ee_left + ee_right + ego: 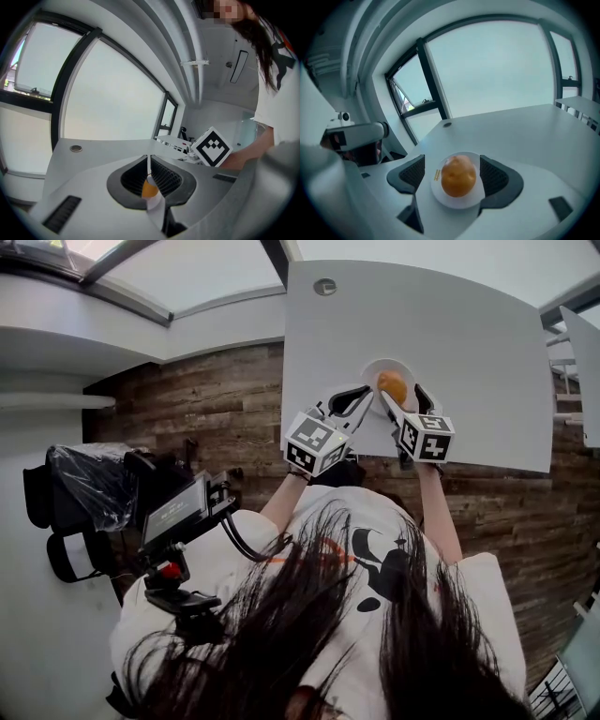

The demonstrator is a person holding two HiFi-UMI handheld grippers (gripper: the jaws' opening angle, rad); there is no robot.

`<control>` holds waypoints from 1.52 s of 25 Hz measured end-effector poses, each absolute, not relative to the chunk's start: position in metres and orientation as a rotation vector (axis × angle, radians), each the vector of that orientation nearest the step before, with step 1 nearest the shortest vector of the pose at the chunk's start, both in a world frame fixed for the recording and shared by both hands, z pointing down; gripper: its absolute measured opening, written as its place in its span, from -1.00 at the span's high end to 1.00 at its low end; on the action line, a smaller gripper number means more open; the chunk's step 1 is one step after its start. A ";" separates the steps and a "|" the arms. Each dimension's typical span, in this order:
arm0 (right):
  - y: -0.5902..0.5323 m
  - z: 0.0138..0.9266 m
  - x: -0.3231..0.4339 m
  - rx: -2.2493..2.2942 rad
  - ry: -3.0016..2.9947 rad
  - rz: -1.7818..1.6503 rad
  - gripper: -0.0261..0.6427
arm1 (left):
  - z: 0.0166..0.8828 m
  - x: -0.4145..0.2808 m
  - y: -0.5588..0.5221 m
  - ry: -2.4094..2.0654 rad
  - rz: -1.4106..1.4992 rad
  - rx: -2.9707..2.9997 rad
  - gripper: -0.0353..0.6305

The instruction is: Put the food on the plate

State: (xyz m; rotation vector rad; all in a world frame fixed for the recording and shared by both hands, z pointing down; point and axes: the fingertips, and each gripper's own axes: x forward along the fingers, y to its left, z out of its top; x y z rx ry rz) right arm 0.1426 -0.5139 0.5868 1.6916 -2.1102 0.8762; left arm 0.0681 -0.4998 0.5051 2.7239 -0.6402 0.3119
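Note:
An orange, round piece of food (pixel 392 386) lies on a small white plate (pixel 372 370) near the front edge of the white table (pixel 469 352). In the right gripper view the food (pixel 458 177) sits in the middle of the plate (pixel 437 191), and my right gripper (pixel 454 176) stands open around it, with a gap on each side. My left gripper (pixel 149 174) is shut on the plate's near rim (pixel 153 202), seen edge-on, with the food (pixel 149 189) just behind the pads. From the head view, the left gripper (pixel 359 399) and right gripper (pixel 401 397) flank the plate.
A round grommet (pixel 324 286) is set in the table's far part. Wooden floor (pixel 216 409) lies left of the table, and a second white table (pixel 587 371) stands at the right. A camera rig (pixel 174 514) hangs by the person's left side.

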 end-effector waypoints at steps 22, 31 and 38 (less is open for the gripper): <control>-0.383 0.479 0.149 1.931 -2.377 0.899 0.77 | 0.466 0.076 -0.384 -0.735 0.313 2.798 0.88; -0.305 0.469 0.140 1.834 -2.444 0.919 0.77 | 0.460 0.077 -0.305 -0.809 0.265 2.776 0.88; -0.257 0.473 0.130 1.755 -2.480 0.938 0.77 | 0.466 0.071 -0.253 -0.860 0.292 2.752 0.88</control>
